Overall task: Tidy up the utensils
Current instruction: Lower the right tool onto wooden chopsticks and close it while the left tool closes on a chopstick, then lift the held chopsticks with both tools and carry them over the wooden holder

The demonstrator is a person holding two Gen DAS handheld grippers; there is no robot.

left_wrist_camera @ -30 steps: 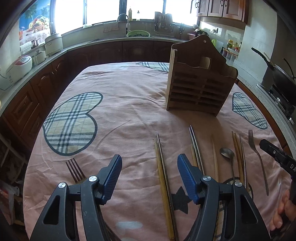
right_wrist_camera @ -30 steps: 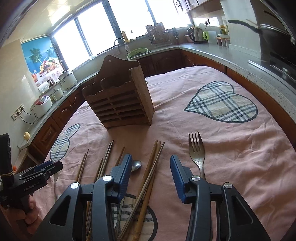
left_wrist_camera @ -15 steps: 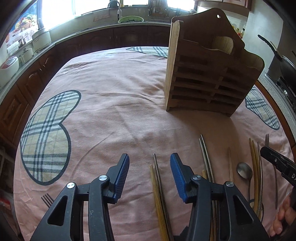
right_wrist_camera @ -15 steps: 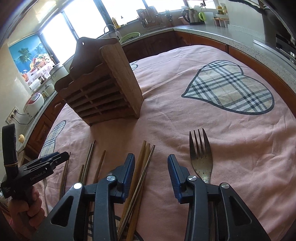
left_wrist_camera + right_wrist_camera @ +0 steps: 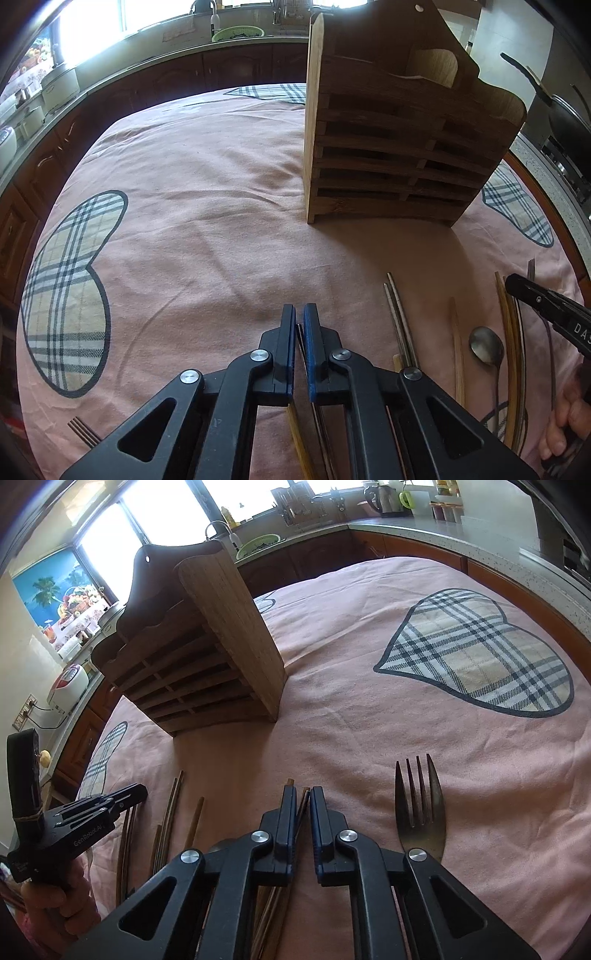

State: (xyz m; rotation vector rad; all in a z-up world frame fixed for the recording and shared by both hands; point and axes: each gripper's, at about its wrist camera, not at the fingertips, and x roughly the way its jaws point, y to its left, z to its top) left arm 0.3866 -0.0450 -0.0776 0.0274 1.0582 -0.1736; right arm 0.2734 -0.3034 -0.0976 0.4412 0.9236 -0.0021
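Both grippers sit low over the table, the left gripper [image 5: 299, 321] with its blue-padded jaws pinched nearly together on a thin chopstick, the right gripper [image 5: 303, 805] likewise clamped on chopsticks, each held from behind by a bare hand [image 5: 55, 904].

Both grippers [image 5: 299, 325] [image 5: 303, 808]: black angular frames, silver round screws, blue-lined jaws, white lettering; bare-skinned hand [image 5: 55, 897].

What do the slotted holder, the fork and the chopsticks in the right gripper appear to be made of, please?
Slotted holder: wood or bamboo, matte, with visible grain stripes. Fork: metal, dull and somewhat tarnished, with faint reflections. Chopsticks in the right gripper: probably wood or bamboo, brown and unshiny, though little shows.
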